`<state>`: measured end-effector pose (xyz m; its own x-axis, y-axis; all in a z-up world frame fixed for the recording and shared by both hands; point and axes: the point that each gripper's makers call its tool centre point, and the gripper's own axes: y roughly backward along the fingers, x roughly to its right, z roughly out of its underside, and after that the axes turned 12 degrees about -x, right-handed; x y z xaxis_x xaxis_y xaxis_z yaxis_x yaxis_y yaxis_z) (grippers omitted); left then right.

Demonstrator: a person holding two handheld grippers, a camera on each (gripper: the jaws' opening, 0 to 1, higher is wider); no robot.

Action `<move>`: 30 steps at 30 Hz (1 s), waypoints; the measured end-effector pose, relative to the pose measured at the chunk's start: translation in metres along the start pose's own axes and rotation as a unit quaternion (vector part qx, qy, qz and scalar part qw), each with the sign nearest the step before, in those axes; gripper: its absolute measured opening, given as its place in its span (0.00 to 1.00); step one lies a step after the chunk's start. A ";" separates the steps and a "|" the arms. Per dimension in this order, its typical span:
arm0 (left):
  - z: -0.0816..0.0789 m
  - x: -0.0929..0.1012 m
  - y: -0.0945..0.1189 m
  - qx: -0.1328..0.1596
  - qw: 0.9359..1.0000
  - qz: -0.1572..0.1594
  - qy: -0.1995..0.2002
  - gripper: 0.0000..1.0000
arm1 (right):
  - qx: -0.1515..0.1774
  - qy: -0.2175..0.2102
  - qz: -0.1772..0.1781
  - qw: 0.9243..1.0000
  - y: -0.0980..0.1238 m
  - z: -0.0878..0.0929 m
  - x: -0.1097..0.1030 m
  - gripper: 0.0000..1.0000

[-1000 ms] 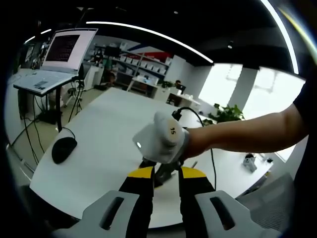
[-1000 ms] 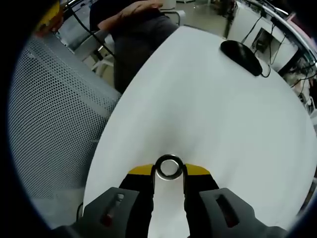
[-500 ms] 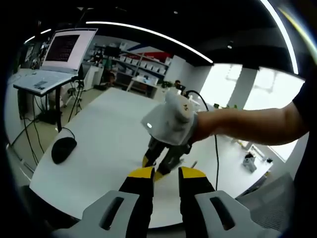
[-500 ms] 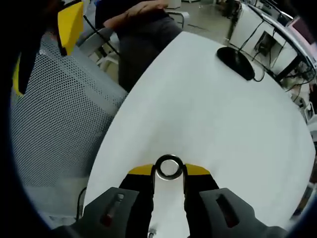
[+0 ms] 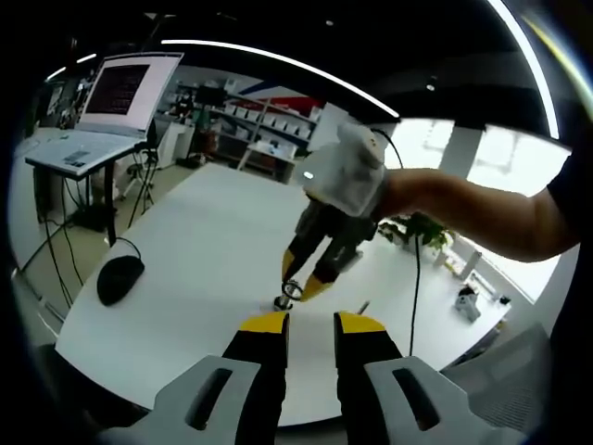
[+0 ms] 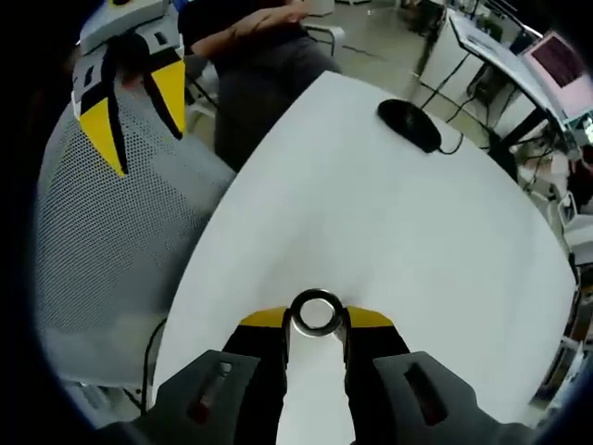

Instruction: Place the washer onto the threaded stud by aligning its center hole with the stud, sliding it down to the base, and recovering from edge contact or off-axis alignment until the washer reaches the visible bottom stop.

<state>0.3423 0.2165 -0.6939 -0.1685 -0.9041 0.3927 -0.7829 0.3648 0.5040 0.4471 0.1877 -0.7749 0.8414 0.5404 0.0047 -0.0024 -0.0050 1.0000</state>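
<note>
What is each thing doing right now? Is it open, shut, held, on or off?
Right tool: shut on the washer.
Washer: held between the right tool's tips, above the white table.
Left tool: open, holding nothing.
Threaded stud: standing on the table, no washer on it yet.
Laptop: open, screen lit.
Mouse: resting on the table, untouched.

The washer sits pinched between the right gripper tips, held above the table, and in the left gripper view it hangs just over the stud near the table's near edge. A mouse lies by the left edge, a laptop beyond it.
</note>
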 end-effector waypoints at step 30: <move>0.000 -0.001 0.000 0.001 1.000 -0.002 0.004 0.17 | -0.040 -0.031 0.020 0.999 -0.029 0.034 0.029 0.22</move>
<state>0.3427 0.2173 -0.6943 -0.1612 -0.9037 0.3967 -0.7844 0.3613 0.5042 0.4903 0.1750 -0.8037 0.8718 0.4875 0.0476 -0.0783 0.0429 0.9960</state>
